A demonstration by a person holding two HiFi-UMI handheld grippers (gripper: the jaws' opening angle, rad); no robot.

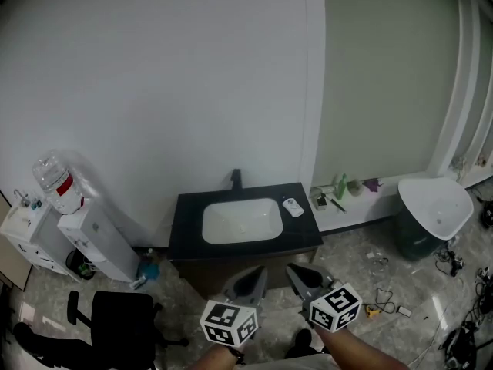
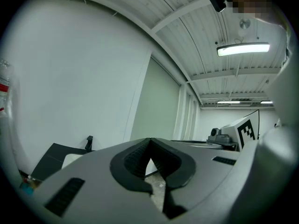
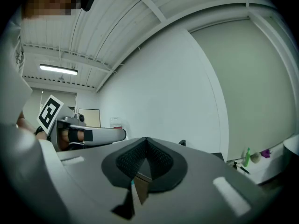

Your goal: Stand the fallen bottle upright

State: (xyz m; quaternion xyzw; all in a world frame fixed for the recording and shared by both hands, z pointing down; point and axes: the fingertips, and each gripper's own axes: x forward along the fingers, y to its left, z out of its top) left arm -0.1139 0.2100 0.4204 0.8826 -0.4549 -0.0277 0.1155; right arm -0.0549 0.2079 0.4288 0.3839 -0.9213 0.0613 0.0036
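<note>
A small white object (image 1: 293, 206) lies flat on the black counter (image 1: 185, 230), right of the white basin (image 1: 239, 221); I cannot tell whether it is the fallen bottle. A green bottle (image 1: 340, 185) stands on the low ledge to the right and shows again as the green bottle (image 3: 246, 157) in the right gripper view. Both grippers hang low in front of the counter, pointing level at it. The left gripper (image 1: 248, 282) (image 2: 149, 141) has its pads together with nothing between them. My right gripper (image 1: 304, 276) (image 3: 145, 140) is shut and empty too.
A black faucet (image 1: 236, 178) rises behind the basin. A water dispenser (image 1: 96, 241) stands at the left, a black office chair (image 1: 115, 322) at the lower left, and a white bin (image 1: 435, 206) at the right. Cables (image 1: 454, 264) and small bits litter the floor.
</note>
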